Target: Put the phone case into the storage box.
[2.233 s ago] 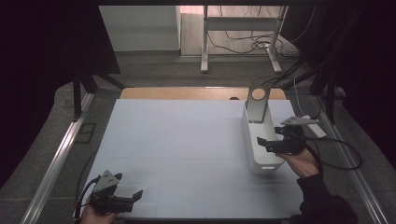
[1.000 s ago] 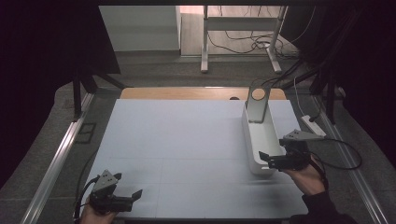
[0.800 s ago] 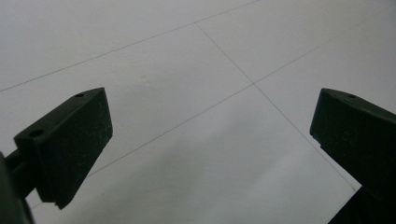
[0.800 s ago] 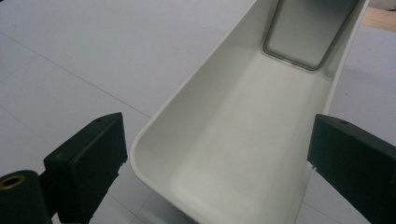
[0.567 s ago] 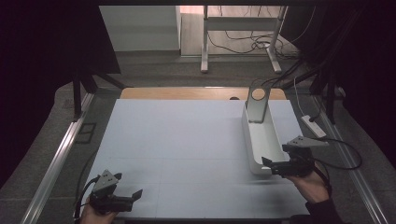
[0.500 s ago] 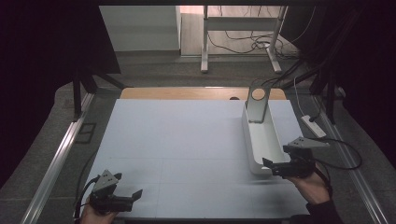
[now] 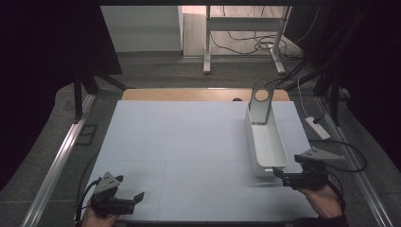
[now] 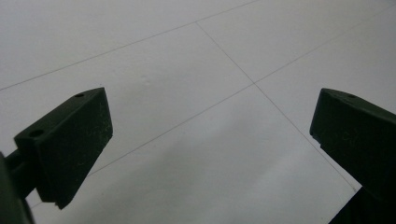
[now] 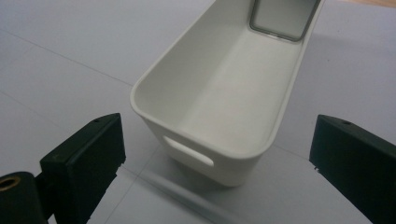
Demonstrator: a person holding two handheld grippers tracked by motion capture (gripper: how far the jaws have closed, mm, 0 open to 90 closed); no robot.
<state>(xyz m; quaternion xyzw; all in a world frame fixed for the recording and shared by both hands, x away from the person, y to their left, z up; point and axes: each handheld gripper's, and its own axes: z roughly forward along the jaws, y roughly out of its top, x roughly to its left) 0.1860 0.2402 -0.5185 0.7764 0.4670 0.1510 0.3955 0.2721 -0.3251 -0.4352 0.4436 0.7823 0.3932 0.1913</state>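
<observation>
A wide, pale grey-white table (image 7: 189,151) with faint seam lines fills the middle of the high view. A strip of light wooden board (image 7: 179,94) runs along its far edge. Metal rails (image 7: 56,165) frame the left and right sides of the table, and grey carpeted floor (image 7: 156,71) lies beyond. The room is dim, with dark walls at both sides. At the back stand a white metal desk frame (image 7: 208,42) and a tangle of black cables (image 7: 246,45). A white power strip (image 7: 318,127) lies on the floor ahead of the right gripper (image 7: 279,176), a little to its right.

The right gripper, held in the person's right hand (image 7: 324,198), sits at the near right of the table with its jaws spread wide and holding nothing. Directly ahead of it, just off its jaw tips, stands a long, narrow white plastic bin (image 7: 265,146), open at the top. In the right gripper view the bin's (image 9: 224,102) near end with its slot handle lies between the two black jaws but apart from them. At the bin's far end leans a grey metal stand with a round hole (image 7: 260,104).

The left gripper (image 7: 135,198) rests at the near left corner, well apart from the bin, its jaws spread wide over bare table (image 8: 196,93), gripping nothing.
</observation>
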